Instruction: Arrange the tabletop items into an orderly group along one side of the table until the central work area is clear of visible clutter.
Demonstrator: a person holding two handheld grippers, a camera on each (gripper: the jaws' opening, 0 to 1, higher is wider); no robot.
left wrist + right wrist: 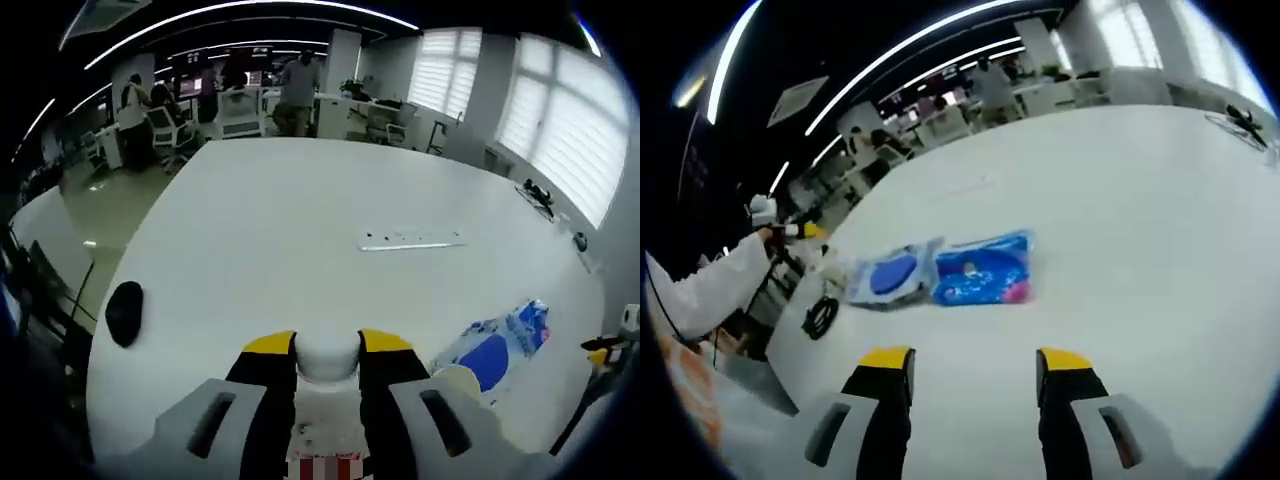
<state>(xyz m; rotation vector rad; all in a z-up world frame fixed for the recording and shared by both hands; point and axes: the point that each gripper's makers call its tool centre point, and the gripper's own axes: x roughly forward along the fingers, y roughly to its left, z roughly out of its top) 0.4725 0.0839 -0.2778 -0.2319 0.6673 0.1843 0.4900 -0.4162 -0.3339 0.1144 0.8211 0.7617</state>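
Your left gripper (328, 345) hovers low over the white surface (300, 230) with its yellow-tipped jaws closed on a white rounded object (329, 358), likely a bottle or cup, though its lower part is hidden between the jaws. Holding it clear of the surface suggests you are carrying it toward the group forming along one side.

That group shows in the right gripper view: a blue-and-white packet (890, 274) and a brighter blue packet (985, 269) lie side by side, edges just touching, near the surface's edge, with a black coiled cable (821, 316) close by. In the left gripper view one blue-and-white packet (497, 345) lies to the right of the jaws, near the held object.

Your right gripper (970, 362) stands with its jaws wide apart and nothing between them, aimed at the two packets, apparently ready for the next pick.

Still well apart from the group, in the left gripper view, are a black mouse-like object (124, 311) near the left edge and a thin pale strip (412, 240) out on the middle of the surface. By this reading the central area is not yet clear.
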